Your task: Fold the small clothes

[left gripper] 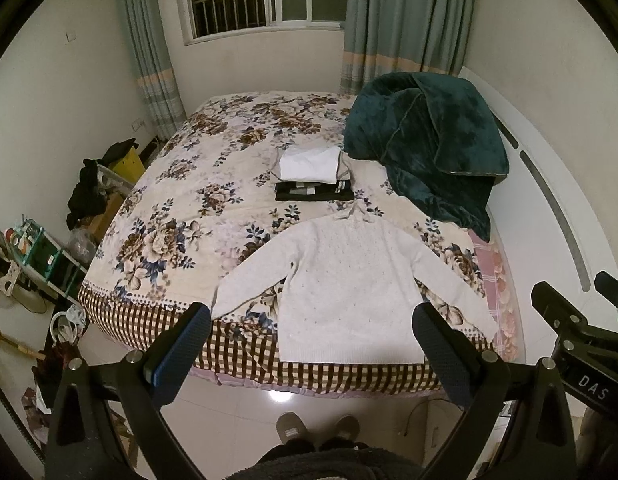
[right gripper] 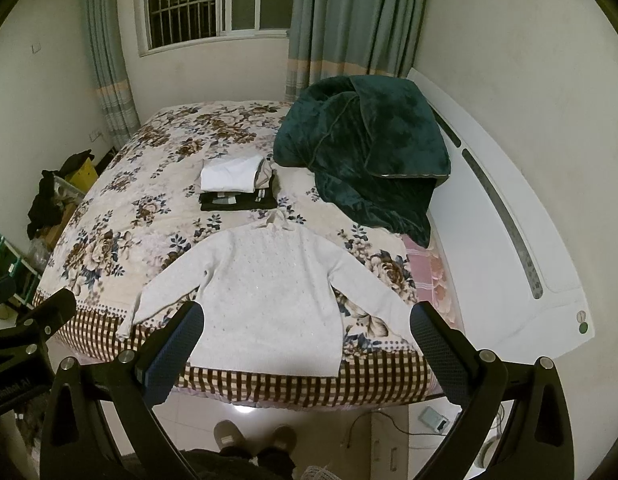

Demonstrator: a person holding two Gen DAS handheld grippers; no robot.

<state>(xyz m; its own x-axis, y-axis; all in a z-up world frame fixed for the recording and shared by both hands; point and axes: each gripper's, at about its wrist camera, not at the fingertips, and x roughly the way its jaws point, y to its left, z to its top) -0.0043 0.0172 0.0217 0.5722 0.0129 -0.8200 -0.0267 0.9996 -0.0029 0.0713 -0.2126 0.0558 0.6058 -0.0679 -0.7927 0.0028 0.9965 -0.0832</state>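
A white knit sweater (left gripper: pixel 349 280) lies flat on the bed near its front edge, both sleeves spread out; it also shows in the right wrist view (right gripper: pixel 265 292). My left gripper (left gripper: pixel 313 336) is open and empty, held above the floor in front of the bed, its fingers framing the sweater's hem. My right gripper (right gripper: pixel 307 332) is open and empty at a similar height, to the right of the left one. A stack of folded clothes (left gripper: pixel 313 172), white on top of black, sits behind the sweater and also appears in the right wrist view (right gripper: pixel 235 184).
The bed (left gripper: pixel 189 208) has a floral cover with a checked border. A dark green blanket (left gripper: pixel 429 140) is heaped at the back right. Clutter and shelves (left gripper: pixel 49 248) stand on the left floor. A white headboard (right gripper: pixel 509 208) runs along the right. The person's slippers (left gripper: pixel 317 428) are below.
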